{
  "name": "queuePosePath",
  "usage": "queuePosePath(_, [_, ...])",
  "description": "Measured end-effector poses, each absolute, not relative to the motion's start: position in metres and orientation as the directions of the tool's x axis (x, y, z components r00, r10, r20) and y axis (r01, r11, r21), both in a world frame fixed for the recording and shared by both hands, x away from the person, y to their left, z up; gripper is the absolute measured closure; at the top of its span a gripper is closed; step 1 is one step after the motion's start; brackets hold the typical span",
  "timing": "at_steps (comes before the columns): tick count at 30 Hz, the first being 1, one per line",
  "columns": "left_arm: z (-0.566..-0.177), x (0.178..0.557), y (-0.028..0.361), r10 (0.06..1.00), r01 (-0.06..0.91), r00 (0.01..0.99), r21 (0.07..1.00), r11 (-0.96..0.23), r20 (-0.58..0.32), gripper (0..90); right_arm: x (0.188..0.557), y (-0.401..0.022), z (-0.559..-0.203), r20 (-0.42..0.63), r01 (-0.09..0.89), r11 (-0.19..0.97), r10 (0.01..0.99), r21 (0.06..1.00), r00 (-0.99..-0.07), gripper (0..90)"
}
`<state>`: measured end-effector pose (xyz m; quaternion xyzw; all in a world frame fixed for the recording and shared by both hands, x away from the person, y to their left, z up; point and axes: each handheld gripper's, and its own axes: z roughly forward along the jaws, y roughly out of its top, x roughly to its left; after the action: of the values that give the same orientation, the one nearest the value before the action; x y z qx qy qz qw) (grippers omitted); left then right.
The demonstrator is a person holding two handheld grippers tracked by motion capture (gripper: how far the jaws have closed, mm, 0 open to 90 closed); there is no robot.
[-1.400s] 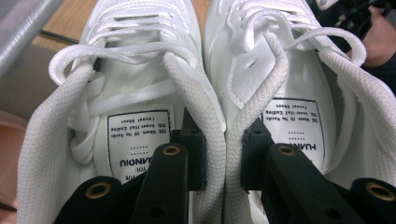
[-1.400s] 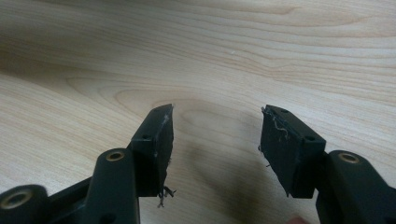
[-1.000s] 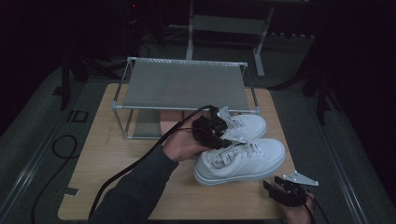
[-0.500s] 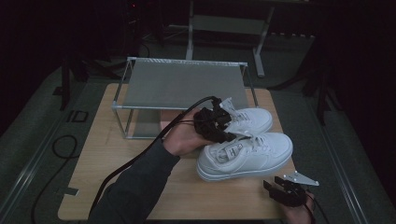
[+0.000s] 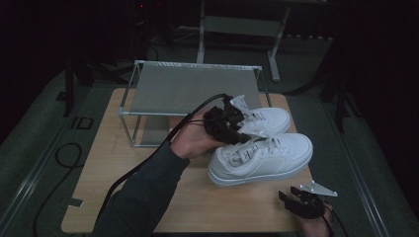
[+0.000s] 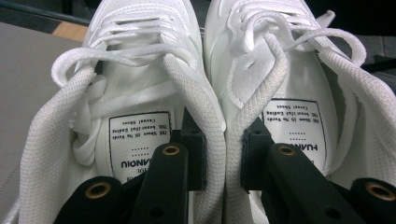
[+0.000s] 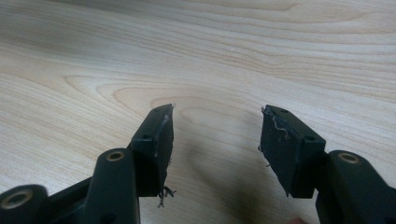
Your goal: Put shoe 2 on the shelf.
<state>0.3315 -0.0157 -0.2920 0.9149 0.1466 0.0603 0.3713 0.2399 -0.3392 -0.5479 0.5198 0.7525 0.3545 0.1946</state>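
Observation:
Two white sneakers sit side by side in the left gripper view, the left shoe (image 6: 135, 70) and the right shoe (image 6: 289, 70). My left gripper (image 6: 224, 140) has one jaw inside each shoe and pinches their two touching collar walls together. In the high view this gripper (image 5: 232, 126) holds the pair, near shoe (image 5: 267, 155) and far shoe (image 5: 267, 120), tilted above the wooden table (image 5: 123, 197). My right gripper (image 5: 291, 197) rests at the table's front right edge, open. Its jaws (image 7: 217, 126) stand apart over bare wood with nothing between them.
A metal-framed rack with a grey mesh shelf (image 5: 192, 89) stands at the back of the table, just left of the shoes. A black cable (image 5: 148, 158) trails from the left gripper along the sleeve. Dark floor and stands surround the table.
My left gripper has lifted the pair of sneakers a little and carried them slightly to the right. The right gripper has stayed where it was.

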Motion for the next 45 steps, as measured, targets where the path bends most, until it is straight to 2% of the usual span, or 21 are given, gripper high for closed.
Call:
queuePosePath(18, [-0.281,0.360,-0.010,0.393,0.268,0.920,0.705,-0.657,0.016,76.5,0.240,-0.340,-0.548,0.078,0.645,0.205,0.921,0.736,-0.382,43.5])
queuePosePath(45, [-0.276,0.404,0.016,0.597,0.417,0.802,0.702,-0.577,0.014,76.3,0.240,-0.341,-0.548,0.079,0.644,0.200,0.923,0.739,-0.377,43.6])
